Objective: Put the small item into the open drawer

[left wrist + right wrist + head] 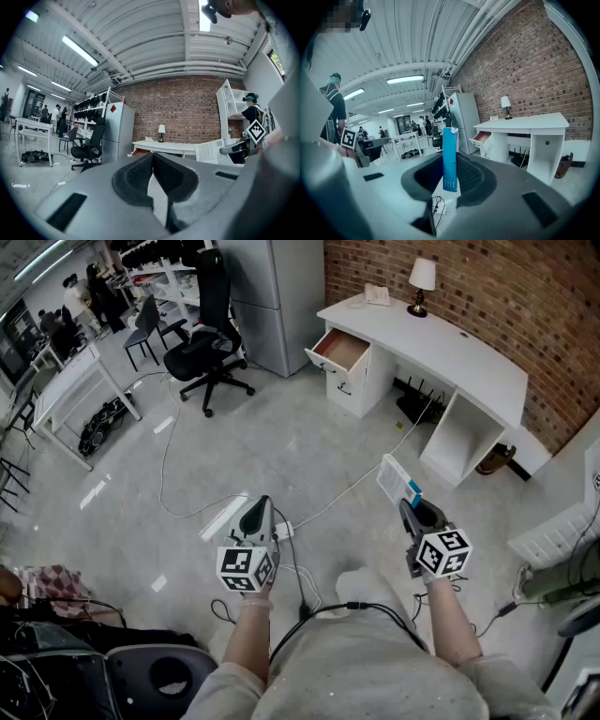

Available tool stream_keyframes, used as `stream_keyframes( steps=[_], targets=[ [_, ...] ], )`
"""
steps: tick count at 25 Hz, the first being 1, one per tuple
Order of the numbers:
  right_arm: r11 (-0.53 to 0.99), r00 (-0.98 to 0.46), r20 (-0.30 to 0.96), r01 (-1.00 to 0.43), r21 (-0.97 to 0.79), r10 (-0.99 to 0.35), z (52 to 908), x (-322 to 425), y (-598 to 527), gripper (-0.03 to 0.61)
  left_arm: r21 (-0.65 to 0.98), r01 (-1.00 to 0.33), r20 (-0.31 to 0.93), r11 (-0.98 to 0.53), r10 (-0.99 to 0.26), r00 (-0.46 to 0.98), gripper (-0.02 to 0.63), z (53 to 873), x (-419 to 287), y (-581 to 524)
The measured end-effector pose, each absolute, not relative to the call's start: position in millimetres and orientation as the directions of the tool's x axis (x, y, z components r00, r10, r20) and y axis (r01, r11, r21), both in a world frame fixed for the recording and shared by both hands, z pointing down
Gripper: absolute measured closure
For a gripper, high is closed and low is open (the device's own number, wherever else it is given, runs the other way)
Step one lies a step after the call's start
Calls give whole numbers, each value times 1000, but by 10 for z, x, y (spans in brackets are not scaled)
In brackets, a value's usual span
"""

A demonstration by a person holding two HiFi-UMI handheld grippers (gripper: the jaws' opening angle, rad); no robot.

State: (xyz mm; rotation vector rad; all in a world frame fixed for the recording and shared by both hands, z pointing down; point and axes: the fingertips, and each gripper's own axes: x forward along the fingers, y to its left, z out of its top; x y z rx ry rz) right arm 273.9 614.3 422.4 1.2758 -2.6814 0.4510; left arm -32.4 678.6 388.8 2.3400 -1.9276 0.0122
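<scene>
Blue-edged box [449, 159], white-faced from overhead, sits clamped in right tool [411, 507]; left tool [153, 161] clenched, empty.

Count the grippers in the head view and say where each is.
2. The left gripper is lower left of centre, shut and empty; the right gripper is lower right, gripping a blue-and-white packet.

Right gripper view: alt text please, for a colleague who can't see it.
The right gripper is shut on a thin blue packet held upright. Beyond it, a white desk stands against a brick wall, its drawer open.
</scene>
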Motion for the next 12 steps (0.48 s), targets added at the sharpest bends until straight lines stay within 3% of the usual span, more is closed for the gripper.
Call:
stream_keyframes(
  steps=[12],
  targets=[
    [591, -626, 265, -780, -208, -733, 4402, 2612, 5338, 500, 73, -983, 84, -171, -981, 176, 607, 3967, -493, 6066]
  ],
)
